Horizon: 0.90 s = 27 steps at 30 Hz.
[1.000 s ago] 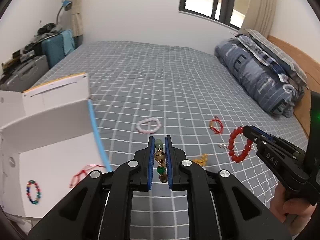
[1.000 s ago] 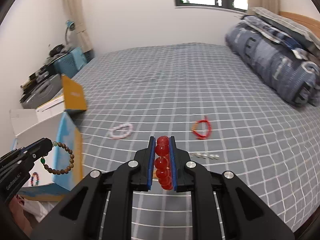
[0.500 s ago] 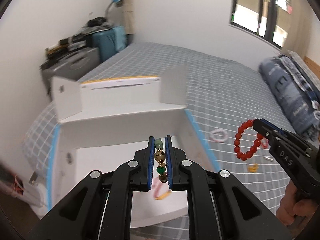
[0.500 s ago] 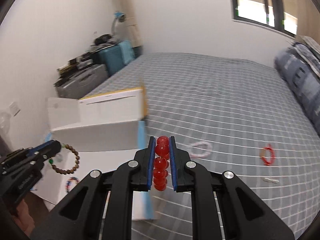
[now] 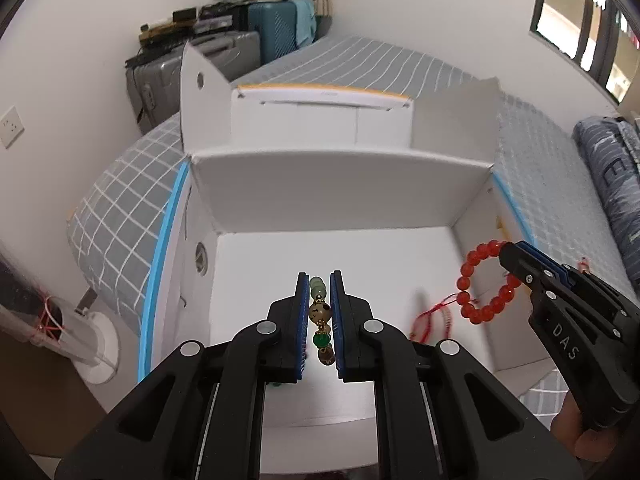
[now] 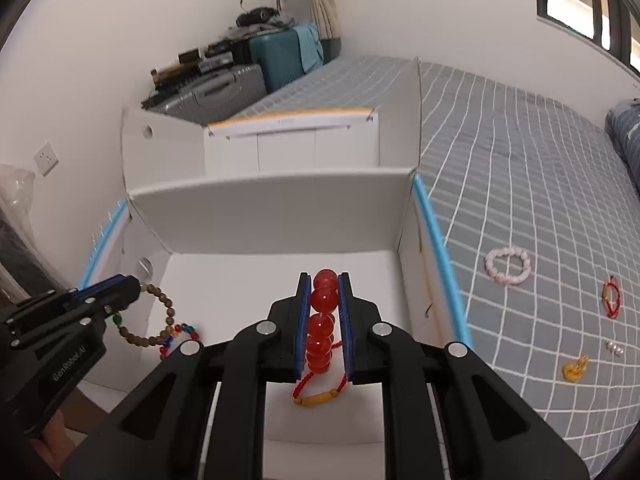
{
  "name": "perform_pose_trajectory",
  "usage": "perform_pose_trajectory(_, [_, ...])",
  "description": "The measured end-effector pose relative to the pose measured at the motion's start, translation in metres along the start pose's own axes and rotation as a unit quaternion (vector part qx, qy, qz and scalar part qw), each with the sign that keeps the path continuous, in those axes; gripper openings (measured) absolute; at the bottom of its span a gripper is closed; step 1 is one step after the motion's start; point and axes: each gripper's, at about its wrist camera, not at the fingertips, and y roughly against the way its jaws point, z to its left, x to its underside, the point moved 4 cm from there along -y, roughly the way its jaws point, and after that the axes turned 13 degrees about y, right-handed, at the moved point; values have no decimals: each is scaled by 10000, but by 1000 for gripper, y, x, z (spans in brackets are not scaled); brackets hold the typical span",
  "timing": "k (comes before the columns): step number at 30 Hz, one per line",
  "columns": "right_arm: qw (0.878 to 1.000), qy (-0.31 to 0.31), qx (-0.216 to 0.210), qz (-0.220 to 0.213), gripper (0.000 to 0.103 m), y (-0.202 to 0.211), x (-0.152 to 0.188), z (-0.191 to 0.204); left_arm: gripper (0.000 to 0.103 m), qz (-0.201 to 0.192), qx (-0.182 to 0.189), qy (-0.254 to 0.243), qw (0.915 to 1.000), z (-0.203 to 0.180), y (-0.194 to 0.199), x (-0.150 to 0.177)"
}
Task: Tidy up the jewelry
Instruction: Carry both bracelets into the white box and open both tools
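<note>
- We have both grippers over the open white box [image 5: 340,200], which sits at the edge of the bed [image 6: 520,160]: this is the drop-off step of the sorting
- The left gripper [image 5: 319,312] is clamped on a brown bead bracelet [image 5: 320,312] with green beads, hanging above the box floor
- The right gripper [image 6: 325,320] is clamped on the red bead bracelet [image 6: 322,320], its loop dangling just inside the box's right wall
- In the box we already see a red cord bracelet [image 6: 320,394] and a multicoloured one [image 6: 182,334]
- On the bedspread a pink bracelet [image 6: 508,266], a red cord piece [image 6: 611,298], small pearls [image 6: 614,347] and a yellow piece [image 6: 575,369] wait, well apart from the box
- Next, we judge, each claw must part over a bare patch of floor so the beads fall free, then we go for the rest
</note>
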Motion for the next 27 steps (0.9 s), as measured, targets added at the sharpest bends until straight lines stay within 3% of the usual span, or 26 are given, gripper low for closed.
perform_pose_trajectory(13, [9972,-147,-116,721,13,-38,22,-2,10,634,-436,120,9970,17,-45,10])
perform_pose_trajectory(27, [9951,-63,-135,976,14,-50,25,3,12,706,-603,122,9956,16,-53,11])
